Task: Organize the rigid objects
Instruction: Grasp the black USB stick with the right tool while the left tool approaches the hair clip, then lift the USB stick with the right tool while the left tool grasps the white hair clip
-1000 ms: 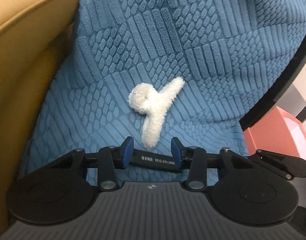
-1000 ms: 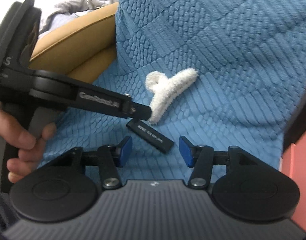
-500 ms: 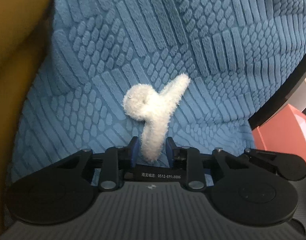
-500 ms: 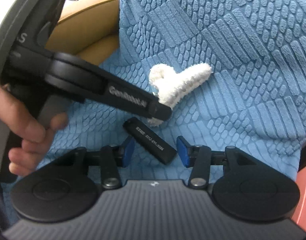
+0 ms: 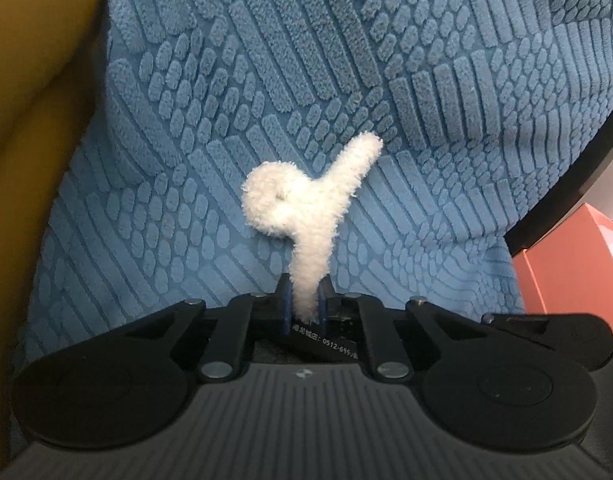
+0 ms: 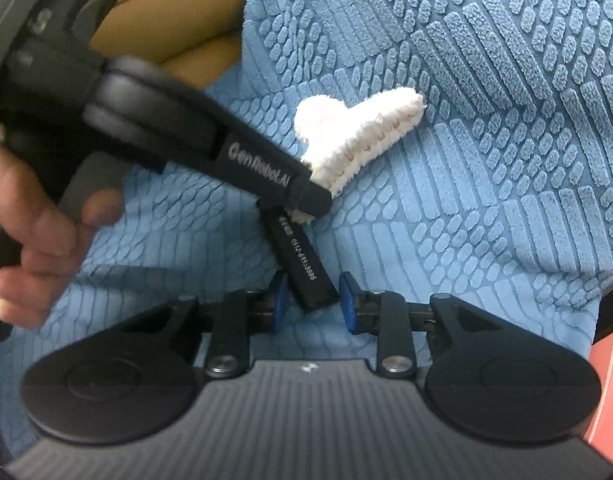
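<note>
Left wrist view, far left: tan leather cushion (image 5: 30, 128) is running down the left edge, probably a sofa arm. Blue embossed plush blanket (image 5: 426, 80) is covering the rest and carrying both task items.

Frame centre: fluffy white claw hair clip (image 5: 306, 208) is lying on the blanket, one handle leg pointing down into the left hand-held gripper (image 5: 304, 304). Its jaws have just been closing and are now clenching that leg, blue pads pressing the fuzz on both sides. Grabbing by the leg looks sensible, since it is the narrowest stiff part.

Below the pads: black rectangular stick with white printed digits (image 5: 326, 346) is lying partly under the gripper. Lower right: coral pink box (image 5: 566, 272) is sitting past the blanket edge, possibly the drop spot, cannot confirm.

Right wrist view, left side: a hand (image 6: 30, 240) is holding the left tool, whose black finger is crossing to the clip (image 6: 358, 136); clip teeth are showing along its underside.

Centre bottom: right hand-held gripper (image 6: 309, 304) is straddling the near end of the black stick (image 6: 302, 264). Jaws have just been closing; the stick is between them, the left pad seems to be touching, a small gap is showing at the right, so not yet grasping.

Both items are still resting on the blanket, touching end to end.
</note>
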`<move>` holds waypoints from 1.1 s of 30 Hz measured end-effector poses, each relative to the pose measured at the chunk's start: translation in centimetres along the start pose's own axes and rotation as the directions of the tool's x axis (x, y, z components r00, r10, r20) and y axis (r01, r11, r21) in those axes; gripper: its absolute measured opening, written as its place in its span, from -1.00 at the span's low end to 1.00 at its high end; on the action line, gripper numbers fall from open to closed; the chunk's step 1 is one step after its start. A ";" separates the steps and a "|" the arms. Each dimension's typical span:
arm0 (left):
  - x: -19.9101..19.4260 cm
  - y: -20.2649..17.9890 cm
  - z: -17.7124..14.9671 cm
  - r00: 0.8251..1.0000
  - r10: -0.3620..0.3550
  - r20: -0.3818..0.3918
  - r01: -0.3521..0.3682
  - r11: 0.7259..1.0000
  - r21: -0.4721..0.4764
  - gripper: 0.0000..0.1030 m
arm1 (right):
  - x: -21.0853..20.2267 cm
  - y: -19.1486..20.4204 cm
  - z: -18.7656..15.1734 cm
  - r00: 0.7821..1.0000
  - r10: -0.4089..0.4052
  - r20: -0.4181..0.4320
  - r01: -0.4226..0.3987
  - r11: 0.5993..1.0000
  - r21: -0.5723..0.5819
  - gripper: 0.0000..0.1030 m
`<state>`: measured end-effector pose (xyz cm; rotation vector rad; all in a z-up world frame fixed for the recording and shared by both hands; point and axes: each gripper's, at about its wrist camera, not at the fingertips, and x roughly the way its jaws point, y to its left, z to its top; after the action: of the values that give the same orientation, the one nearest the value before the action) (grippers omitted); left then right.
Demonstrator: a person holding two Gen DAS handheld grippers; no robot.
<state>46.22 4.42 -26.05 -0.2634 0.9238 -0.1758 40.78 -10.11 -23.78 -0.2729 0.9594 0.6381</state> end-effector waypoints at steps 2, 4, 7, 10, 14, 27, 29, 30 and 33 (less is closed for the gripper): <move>-0.5 0.2 0.0 1.000 0.000 0.002 0.000 1.000 -0.009 -0.71 | -0.2 0.2 -0.1 1.000 -0.001 -0.008 0.001 1.000 0.006 -0.46; -1.0 0.4 0.0 1.000 -0.003 0.003 0.003 1.000 -0.027 -0.72 | -0.6 0.1 -0.5 1.000 -0.011 -0.015 0.011 1.000 0.014 -0.47; -1.9 0.4 -0.5 1.000 0.006 0.007 -0.006 0.999 -0.050 -0.73 | -1.6 -0.3 -1.0 0.999 -0.029 -0.020 0.030 0.999 0.041 -0.47; -2.7 0.1 -1.3 1.000 0.012 0.007 -0.012 0.998 -0.054 -0.73 | -2.9 -0.1 -1.6 0.999 -0.043 -0.022 0.044 0.997 0.057 -0.48; -4.0 -0.1 -2.8 1.000 0.007 0.002 -0.007 0.998 -0.068 -0.73 | -3.8 -0.2 -2.5 0.996 -0.079 -0.046 0.083 0.993 0.085 -0.49; -7.0 -1.4 -7.8 0.997 0.069 -0.038 -0.071 0.996 -0.060 -0.73 | -6.9 1.1 -5.9 0.984 -0.164 -0.068 0.172 0.974 0.145 -0.50; -7.9 -1.0 -8.6 0.997 0.064 -0.035 -0.066 0.995 -0.070 -0.73 | -7.4 1.4 -6.3 0.984 -0.162 -0.074 0.171 0.974 0.151 -0.50; -8.0 -0.8 -9.0 0.998 0.057 -0.038 -0.060 0.995 -0.076 -0.73 | -7.6 1.5 -6.7 0.983 -0.164 -0.077 0.174 0.973 0.153 -0.50; -8.4 -1.3 -10.5 0.998 0.039 -0.049 -0.042 0.996 -0.073 -0.73 | -8.2 2.4 -7.8 0.976 -0.197 -0.093 0.209 0.968 0.139 -0.50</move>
<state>32.72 3.81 -25.34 -0.3101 0.9838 -0.1108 30.67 -15.12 -21.16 -0.2615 1.0333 0.3685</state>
